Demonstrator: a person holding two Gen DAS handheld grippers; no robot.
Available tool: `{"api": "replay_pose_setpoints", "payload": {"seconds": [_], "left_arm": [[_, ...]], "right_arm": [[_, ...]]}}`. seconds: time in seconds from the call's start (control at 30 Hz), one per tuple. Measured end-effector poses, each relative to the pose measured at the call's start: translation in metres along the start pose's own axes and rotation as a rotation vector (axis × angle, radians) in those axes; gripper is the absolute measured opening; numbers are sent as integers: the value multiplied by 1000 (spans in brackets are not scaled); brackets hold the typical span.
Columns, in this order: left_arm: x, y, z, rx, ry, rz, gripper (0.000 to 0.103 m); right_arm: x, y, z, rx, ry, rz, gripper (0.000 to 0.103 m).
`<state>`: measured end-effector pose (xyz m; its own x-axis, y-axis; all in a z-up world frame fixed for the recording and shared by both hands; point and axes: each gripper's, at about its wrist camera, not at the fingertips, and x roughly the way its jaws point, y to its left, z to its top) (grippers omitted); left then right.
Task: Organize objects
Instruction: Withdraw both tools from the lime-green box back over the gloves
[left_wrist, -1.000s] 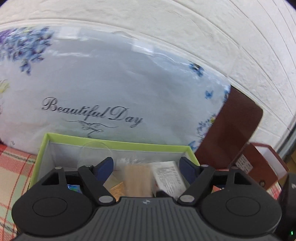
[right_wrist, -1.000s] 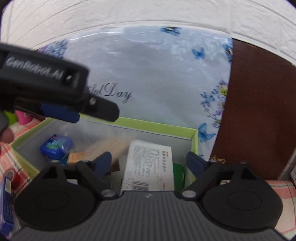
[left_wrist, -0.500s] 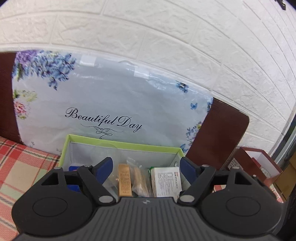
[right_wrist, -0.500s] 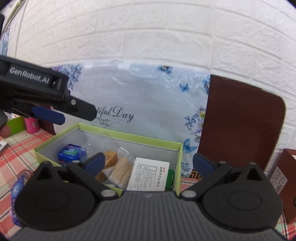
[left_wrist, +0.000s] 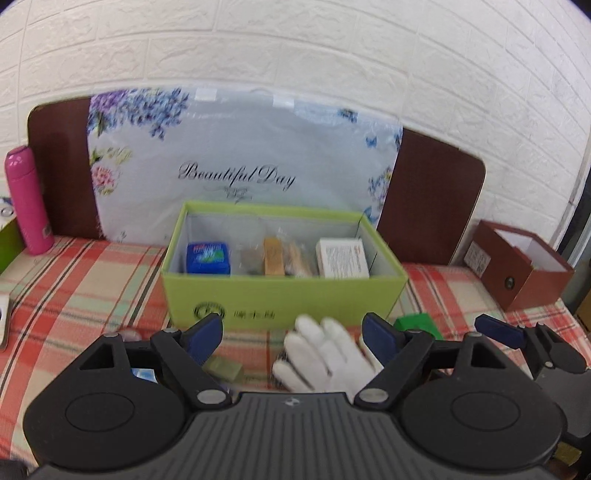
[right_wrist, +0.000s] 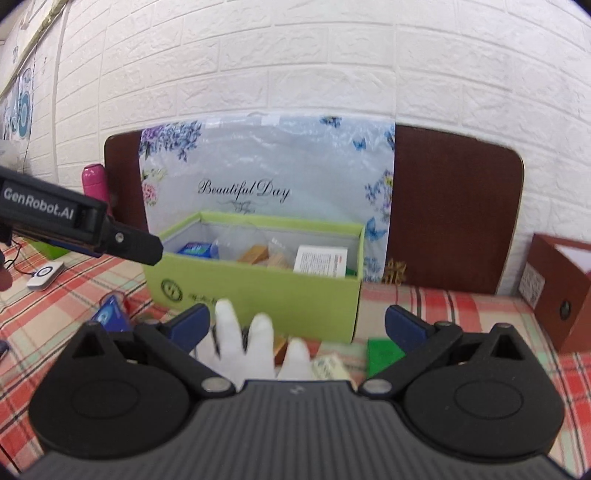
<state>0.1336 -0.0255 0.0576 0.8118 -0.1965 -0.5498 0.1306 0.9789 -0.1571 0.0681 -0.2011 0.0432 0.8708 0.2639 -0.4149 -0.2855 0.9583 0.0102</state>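
A: Left wrist view first: we see our left gripper (left_wrist: 293, 338) with its jaws spread wide and nothing between the pads. They have just been opening a little more. Behind it stands the green box (left_wrist: 284, 297) on the checked tablecloth (left_wrist: 81, 288), against a flowered bag (left_wrist: 236, 162).

B: And our right gripper (right_wrist: 296, 325) has its jaws spread fully, also just opened, also holding nothing. Inside the box we see a blue packet (left_wrist: 208, 257), a wooden block (left_wrist: 274, 255) and a white carton (left_wrist: 342, 257), standing side by side.

A: We judge they stand upright so that more things fit beside them. What remains outside?

B: A white glove (left_wrist: 325, 356) lies just in front of the box, under both grippers. A green card (right_wrist: 384, 353) lies to its right, a small pale packet (right_wrist: 330, 366) between them, and a blue pouch (right_wrist: 110, 316) lies at the left.

A: So the task's things are partly in the box and partly on the cloth before it. We think both jaws are wide because we are free to take the next piece.

B: The glove is soft and flat, so we judge it needs a low pinch. The pink bottle (left_wrist: 26, 201) and the brown box (left_wrist: 524, 269) stand well apart.
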Motion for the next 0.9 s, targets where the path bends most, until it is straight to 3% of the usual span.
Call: {"api": "replay_pose_setpoints", "payload": {"seconds": [0.33,0.6,0.9], "left_arm": [[1,14,-41,-34,99,67,86],[2,33,-69,-70,166,97,86],[-1,75,-84,-182,198,150,86]], "right_arm": [[-20,5,-51,98,86,-7,103],[-22,6,-73,133,138,-3,103],[-6,42,-75,57,155,145,103]]}}
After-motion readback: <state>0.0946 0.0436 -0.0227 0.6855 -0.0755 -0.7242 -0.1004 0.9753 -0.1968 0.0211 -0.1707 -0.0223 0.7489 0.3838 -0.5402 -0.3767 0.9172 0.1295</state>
